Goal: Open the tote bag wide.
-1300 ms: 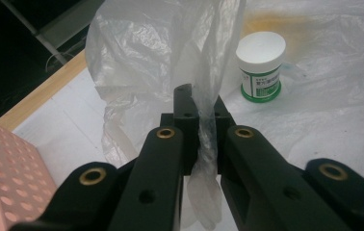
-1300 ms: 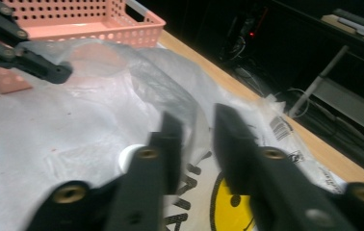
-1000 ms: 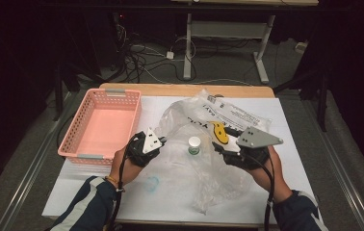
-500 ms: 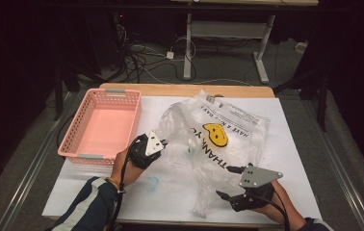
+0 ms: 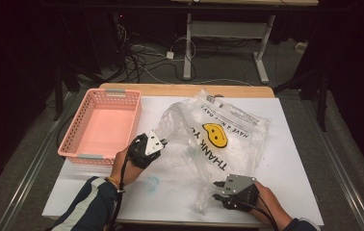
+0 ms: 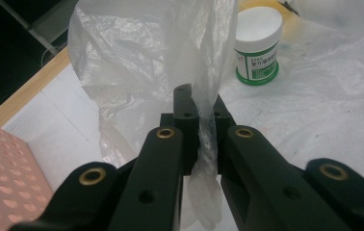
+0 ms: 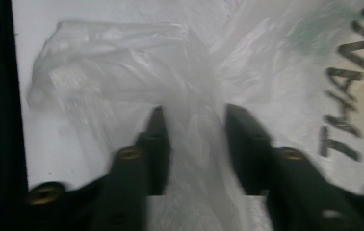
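A clear plastic bag (image 5: 218,139) printed with a yellow smiley and "THANK YOU" lettering lies crumpled across the middle of the white tabletop (image 5: 295,163), its far corner toward 12 o'clock and its near handle trailing toward 6 o'clock. In the high view the left gripper (image 5: 157,143) sits at the bag's 9 o'clock edge, held by the left hand (image 5: 124,166) with a striped sleeve (image 5: 86,209) behind it; the right gripper (image 5: 217,188) rests low at the bag's 6 o'clock end, just at the near edge of the tabletop. The left gripper view settles what the high view cannot — the jaws are pressed together on a twisted strip of the bag's film, which rises between them and fans out above. That view also shows a small white jar (image 6: 258,45) with a green-banded label standing at about 1 o'clock from the jaws, seemingly under or behind the film, and a corner of the pink basket (image 6: 2,178) at 8 o'clock. In the high view the pink basket (image 5: 103,125) sits at the tabletop's 9 o'clock side, well apart from the bag. The right gripper view, somewhat blurred, shows its jaws standing apart with gathered film lying between them — not clamped — and the word "THANK" off at 3 o'clock.
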Demonstrator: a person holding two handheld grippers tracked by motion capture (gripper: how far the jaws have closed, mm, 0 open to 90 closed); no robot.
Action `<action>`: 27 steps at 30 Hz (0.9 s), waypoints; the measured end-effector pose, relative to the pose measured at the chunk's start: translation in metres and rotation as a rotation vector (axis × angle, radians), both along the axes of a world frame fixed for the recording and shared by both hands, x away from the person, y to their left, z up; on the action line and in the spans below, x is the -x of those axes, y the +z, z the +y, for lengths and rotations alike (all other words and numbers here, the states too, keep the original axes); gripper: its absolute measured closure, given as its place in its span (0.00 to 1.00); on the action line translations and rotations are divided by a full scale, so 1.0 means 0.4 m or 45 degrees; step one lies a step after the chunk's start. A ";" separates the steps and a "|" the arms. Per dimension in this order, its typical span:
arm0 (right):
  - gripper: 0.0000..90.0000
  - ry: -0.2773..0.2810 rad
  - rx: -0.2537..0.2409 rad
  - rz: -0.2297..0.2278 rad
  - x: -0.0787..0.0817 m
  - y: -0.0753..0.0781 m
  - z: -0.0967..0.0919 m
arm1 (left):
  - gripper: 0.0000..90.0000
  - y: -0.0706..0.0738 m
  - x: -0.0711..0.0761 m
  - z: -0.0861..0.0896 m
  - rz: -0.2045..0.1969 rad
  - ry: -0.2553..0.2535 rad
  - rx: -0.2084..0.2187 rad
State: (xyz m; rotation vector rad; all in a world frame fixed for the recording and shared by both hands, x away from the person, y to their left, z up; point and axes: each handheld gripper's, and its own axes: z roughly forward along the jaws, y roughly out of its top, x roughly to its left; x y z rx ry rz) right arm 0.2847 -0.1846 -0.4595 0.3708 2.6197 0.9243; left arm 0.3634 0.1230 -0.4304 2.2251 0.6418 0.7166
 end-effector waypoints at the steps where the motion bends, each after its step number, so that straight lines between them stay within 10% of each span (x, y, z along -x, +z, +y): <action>1: 0.86 -0.012 -0.011 -0.009 0.000 0.003 -0.001 | 0.96 0.001 0.000 0.000 -0.001 0.000 -0.001; 5: 0.98 -0.069 -0.128 -0.070 -0.001 0.034 -0.019 | 0.96 0.003 -0.001 0.003 -0.003 -0.006 0.009; 27: 0.99 -0.174 -0.265 -0.210 -0.013 0.097 -0.057 | 0.96 0.024 -0.012 0.031 -0.027 0.022 0.071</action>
